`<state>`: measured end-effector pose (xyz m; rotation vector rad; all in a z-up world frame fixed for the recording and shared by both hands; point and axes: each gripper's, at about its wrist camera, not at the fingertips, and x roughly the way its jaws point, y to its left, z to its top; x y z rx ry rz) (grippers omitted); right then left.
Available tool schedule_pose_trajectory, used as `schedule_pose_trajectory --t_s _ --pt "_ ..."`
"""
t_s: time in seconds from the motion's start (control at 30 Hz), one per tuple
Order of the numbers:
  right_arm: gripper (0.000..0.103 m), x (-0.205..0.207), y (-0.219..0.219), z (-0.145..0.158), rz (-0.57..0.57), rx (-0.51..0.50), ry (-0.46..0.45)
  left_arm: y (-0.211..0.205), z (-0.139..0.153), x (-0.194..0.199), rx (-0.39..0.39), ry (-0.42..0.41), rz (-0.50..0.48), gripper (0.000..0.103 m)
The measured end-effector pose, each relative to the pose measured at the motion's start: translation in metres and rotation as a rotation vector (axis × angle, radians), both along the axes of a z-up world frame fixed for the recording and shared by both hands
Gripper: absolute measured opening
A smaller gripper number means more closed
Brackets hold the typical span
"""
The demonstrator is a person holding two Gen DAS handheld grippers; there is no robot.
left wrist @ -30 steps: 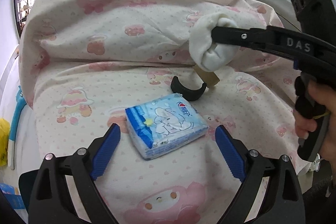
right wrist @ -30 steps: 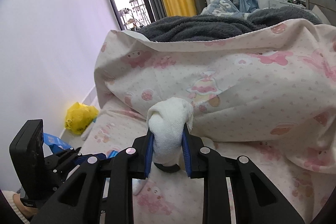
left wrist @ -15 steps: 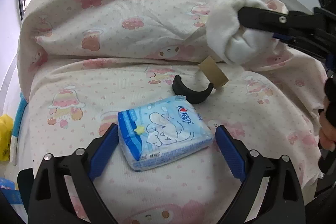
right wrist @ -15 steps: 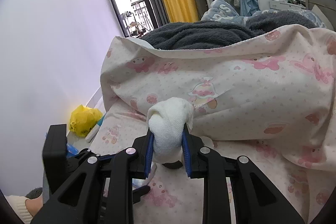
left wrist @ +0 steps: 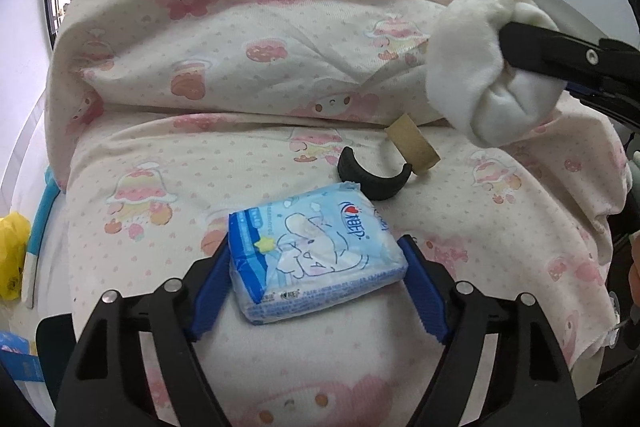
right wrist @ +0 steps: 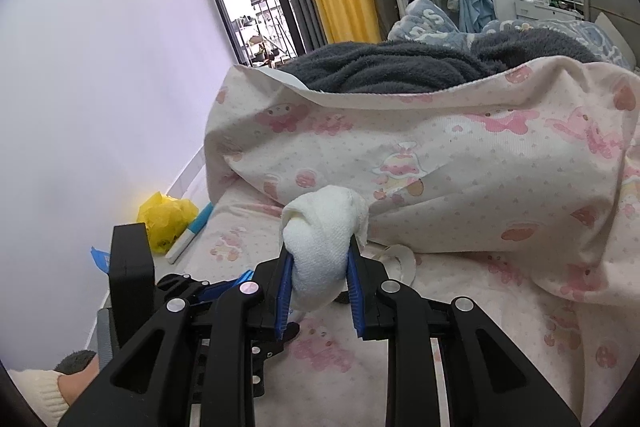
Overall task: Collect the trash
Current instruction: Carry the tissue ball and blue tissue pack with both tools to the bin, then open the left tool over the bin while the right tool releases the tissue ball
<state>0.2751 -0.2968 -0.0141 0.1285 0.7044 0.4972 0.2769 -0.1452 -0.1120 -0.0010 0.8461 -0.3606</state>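
1. Bed (left wrist: 280, 155): covered by a cream sheet printed with pink cartoon figures, with a matching quilt (right wrist: 460, 163) heaped along the far side and a dark grey fleece blanket (right wrist: 380, 71) behind it. Everything listed below lies on or above this bed.

2. Yellow plastic bag (right wrist: 166, 217): on the floor by the wall, past the bed's edge. Possibly the collection point; this cannot be confirmed.

3. White rolled cloth bundle (right wrist: 320, 247): lifted clear of the bed, pinched between the pads of the right hand-held gripper (right wrist: 318, 291), whose jaws are pressed tightly into it. Whether it is a sock or a wad of tissue cannot be told.

4. Blue tissue pack (left wrist: 312, 259): soft plastic wrapper, lying flat on the sheet and skewed to the jaw line. The left hand-held gripper (left wrist: 316, 287) straddles it, and its jaws have just been closing. The blue pads are at the pack's two ends; firm pressure is not yet evident.

5. Black curved piece (left wrist: 374, 181): just beyond the pack, untouched.

6. Cardboard tube (left wrist: 412, 145): just beside the black piece, at the foot of the quilt fold, untouched.

Risks, as judged:
- The pack is slick and squashy. Gripped on its corners while skewed, it may rotate or squirt out.
- Pads set low may pinch the sheet along with the pack and drag it, rolling the tube away.
- The bundle is held near one end and could slip loose in transit.
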Motion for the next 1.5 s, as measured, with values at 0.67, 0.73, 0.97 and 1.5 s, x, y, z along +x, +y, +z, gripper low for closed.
schedule_pose_trajectory --t_s 0.67,0.73,0.97,1.5 --pt "0.025 -0.016 0.067 0.01 0.014 0.035 0.066 0.081 0.016 -0.042 0.019 -0.014 0.085 0.08" --pt "0.025 -0.016 0.083 0.012 0.029 0.034 0.066 0.096 0.011 -0.043 0.026 -0.002 0.104 0.08" --pt "0.025 -0.014 0.136 0.011 0.088 0.015 0.073 0.153 -0.002 -0.047 0.004 0.042 0.187 0.08" --pt "0.025 -0.009 0.263 -0.015 0.232 -0.042 0.151 0.261 -0.042 -0.057 0.043 0.201 0.308 0.08"
